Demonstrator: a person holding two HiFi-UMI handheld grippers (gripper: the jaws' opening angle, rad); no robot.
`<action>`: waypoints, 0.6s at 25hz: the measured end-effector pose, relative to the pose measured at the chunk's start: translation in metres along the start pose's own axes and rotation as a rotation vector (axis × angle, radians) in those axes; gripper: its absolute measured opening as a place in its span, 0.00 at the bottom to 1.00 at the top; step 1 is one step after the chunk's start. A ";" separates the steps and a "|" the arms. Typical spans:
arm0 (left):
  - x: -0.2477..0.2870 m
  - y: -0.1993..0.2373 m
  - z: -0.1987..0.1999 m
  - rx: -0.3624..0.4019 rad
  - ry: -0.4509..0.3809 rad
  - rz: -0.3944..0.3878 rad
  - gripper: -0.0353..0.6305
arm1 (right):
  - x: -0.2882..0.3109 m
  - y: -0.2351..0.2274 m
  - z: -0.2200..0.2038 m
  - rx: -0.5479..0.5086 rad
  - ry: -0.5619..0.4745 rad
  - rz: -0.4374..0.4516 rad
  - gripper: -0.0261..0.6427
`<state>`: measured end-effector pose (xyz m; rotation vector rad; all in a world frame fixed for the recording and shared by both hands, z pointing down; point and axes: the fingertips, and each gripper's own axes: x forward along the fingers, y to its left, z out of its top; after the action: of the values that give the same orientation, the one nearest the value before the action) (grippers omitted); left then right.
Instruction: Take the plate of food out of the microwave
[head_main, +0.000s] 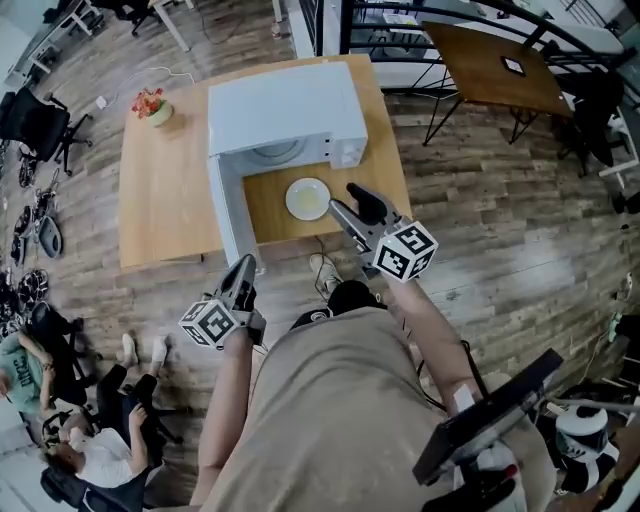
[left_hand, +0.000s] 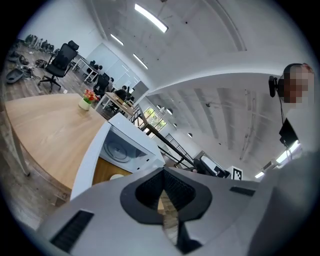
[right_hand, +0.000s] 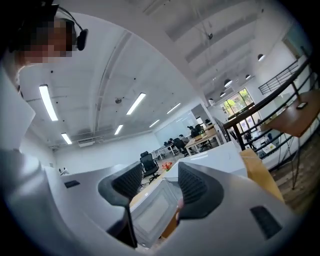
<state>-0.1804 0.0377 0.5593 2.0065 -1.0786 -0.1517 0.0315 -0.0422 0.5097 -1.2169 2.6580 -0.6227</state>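
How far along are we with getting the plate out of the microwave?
Done, it seems: the plate sits on the table in front of the microwave, whose door stands open. In hand: nothing; the right claw is open and empty, the left claw shut and empty. Left: probably only closing the door.

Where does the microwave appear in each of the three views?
Head view: microwave at top centre, door open.
Left gripper view: microwave left of centre, cavity visible.
Right gripper view: microwave right of centre, white body.
Shared landmark: flower pot, in all three views.
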 end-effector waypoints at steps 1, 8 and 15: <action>-0.017 0.003 -0.003 -0.001 -0.006 0.004 0.06 | -0.008 0.011 -0.001 -0.004 -0.017 -0.014 0.39; -0.113 0.033 -0.048 -0.052 -0.045 0.023 0.06 | -0.064 0.091 -0.049 -0.058 0.036 -0.079 0.39; -0.156 0.046 -0.091 -0.093 -0.068 0.003 0.06 | -0.120 0.132 -0.106 -0.131 0.151 -0.154 0.31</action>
<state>-0.2657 0.1951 0.6103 1.9285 -1.0977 -0.2655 -0.0127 0.1572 0.5445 -1.4781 2.7863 -0.5929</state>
